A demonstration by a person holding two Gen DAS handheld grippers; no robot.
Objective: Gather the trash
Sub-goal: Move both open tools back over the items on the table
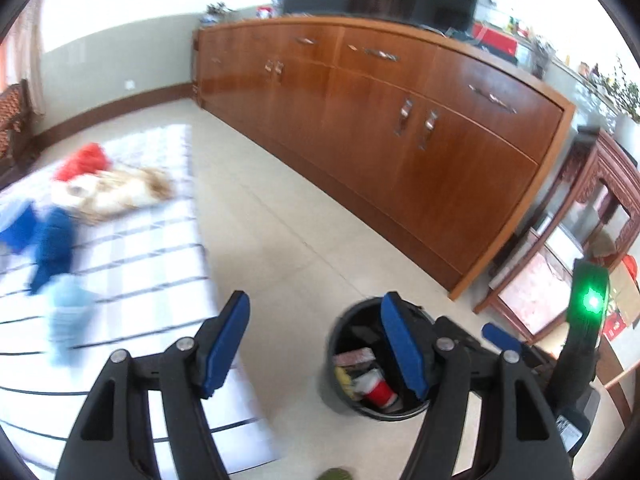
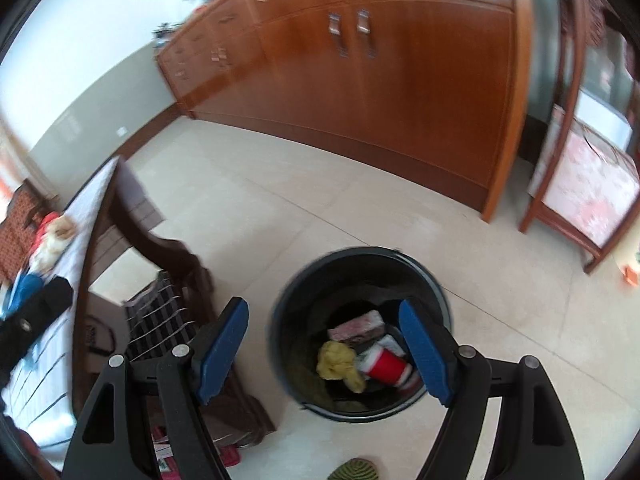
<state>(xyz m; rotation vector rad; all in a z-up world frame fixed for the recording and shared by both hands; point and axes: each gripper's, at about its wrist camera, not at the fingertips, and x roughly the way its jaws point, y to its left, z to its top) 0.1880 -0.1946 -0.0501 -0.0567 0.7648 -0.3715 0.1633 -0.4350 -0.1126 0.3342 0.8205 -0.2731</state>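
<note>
Trash bin (image 2: 360,280) holding scraps, both tongs agape

Daylight floods in – the wall (image 1: 120,8) blows out white at upper left | glossy sideboard (image 1: 400,140) carries soft sheen | striped tablecloth (image 1: 120,272) and its clutter smear with motion blur | right view softer overall, bin (image 2: 360,336) rim smeared | fisheye bends the edges – dark corner vignette.

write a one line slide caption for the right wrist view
Open right gripper hovering empty above a black trash bin holding a red cup, yellow wad and wrapper.
</note>
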